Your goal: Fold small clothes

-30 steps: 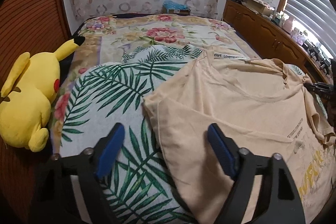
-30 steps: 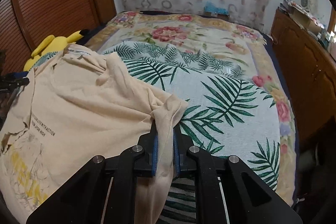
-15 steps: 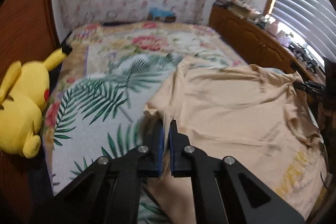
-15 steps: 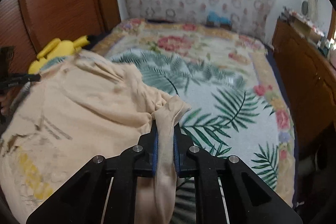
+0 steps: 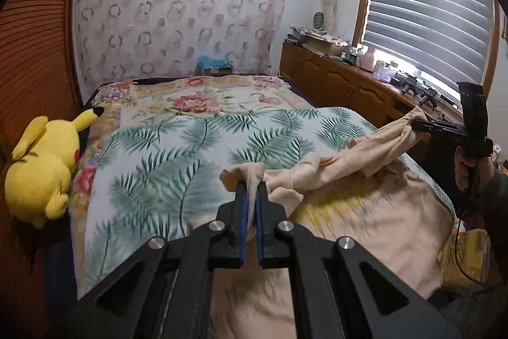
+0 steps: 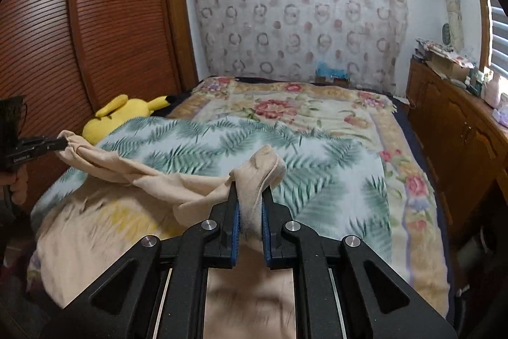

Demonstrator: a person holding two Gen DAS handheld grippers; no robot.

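T-shirt lifted by both shoulders: keep the top edge level

T-shirt, beige with a yellow print, hangs between the two grippers above the palm-leaf blanket; its lower part lies on the near edge of the bed, blurred. Left gripper has its fingers pressed together, pinching a bunched corner of fabric. Right gripper pinches the other corner, a thicker wad of cloth between the blue pads. In the left view the right gripper shows at the far right with a hand on its handle. The top edge sags in a twisted rope between the two grips.

Likely step: raise and spread the shirt for laying flat. To do it well, pull the hands apart until the rope untwists, keep both at equal height, then lower so the hem lands first and smooth. Risk: thin left pinch may slip. Yellow plush toy sits well clear at the left edge of the bed.
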